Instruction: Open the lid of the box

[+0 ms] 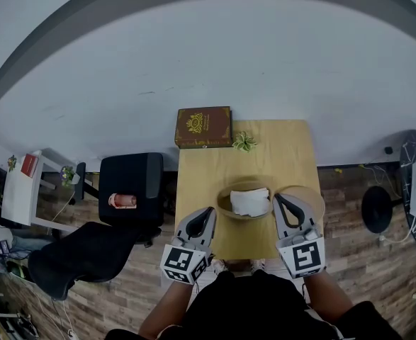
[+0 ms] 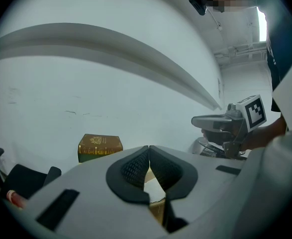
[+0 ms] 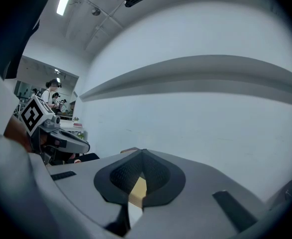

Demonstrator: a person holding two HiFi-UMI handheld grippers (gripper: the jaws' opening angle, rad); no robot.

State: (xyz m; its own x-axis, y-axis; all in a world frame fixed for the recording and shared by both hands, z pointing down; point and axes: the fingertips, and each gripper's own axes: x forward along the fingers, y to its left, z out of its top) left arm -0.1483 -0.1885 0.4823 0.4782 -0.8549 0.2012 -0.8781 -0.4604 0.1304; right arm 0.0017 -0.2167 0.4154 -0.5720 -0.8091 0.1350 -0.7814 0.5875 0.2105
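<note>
The box (image 1: 203, 127) lies flat and shut at the far left corner of the table (image 1: 293, 147), its long side along the far edge. At the table's near edge both grippers are clenched on nothing. The left gripper (image 1: 206, 211) points almost straight at the box, nearer than the right gripper (image 1: 280, 198).

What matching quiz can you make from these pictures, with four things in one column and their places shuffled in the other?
Things:
1. brown book
2. green plant
3. round wooden box
4. black chair

Places:
A. on the floor, left of the table
B. near the table's middle, with something white inside
C. the table's far left corner
D. the table's far edge, just right of the book

Pairs: 1-C, 2-D, 3-B, 4-A
</note>
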